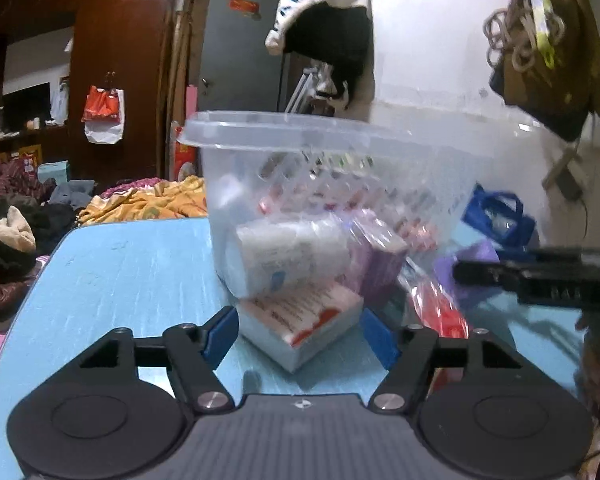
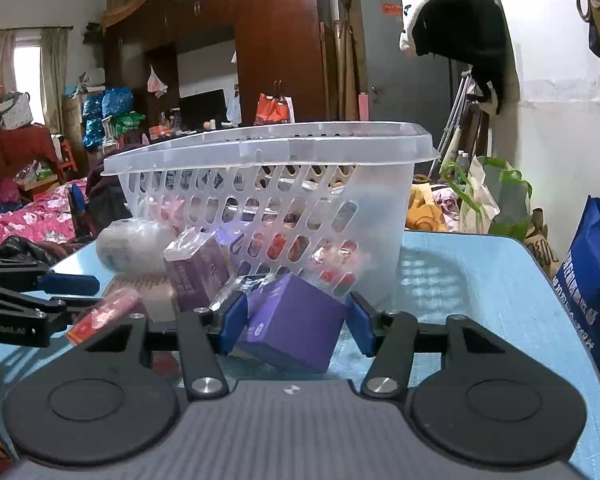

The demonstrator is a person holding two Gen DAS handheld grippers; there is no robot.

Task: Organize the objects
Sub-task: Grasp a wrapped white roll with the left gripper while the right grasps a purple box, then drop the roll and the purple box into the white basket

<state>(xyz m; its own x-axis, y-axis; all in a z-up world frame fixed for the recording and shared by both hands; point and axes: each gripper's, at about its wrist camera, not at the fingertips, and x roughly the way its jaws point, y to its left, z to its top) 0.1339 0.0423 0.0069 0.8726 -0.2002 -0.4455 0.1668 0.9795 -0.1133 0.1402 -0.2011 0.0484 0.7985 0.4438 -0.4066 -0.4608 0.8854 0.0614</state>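
Basket (image 2: 268,184): stands on the table (image 2: 480,280), at 12 o'clock from the right gripper (image 2: 296,324).
Square box (image 2: 296,320): on the table between the right gripper's jaws, just before the basket.
Wrapped box (image 2: 196,268): at 10 o'clock from the square box, against the basket's wall.
Left gripper (image 2: 60,284): at 9 o'clock in the right wrist view, well left of the square box.
Flat box (image 1: 300,320): between the left gripper's jaws, by the basket's foot.
Bottle (image 1: 284,256): lies behind and above the flat box.
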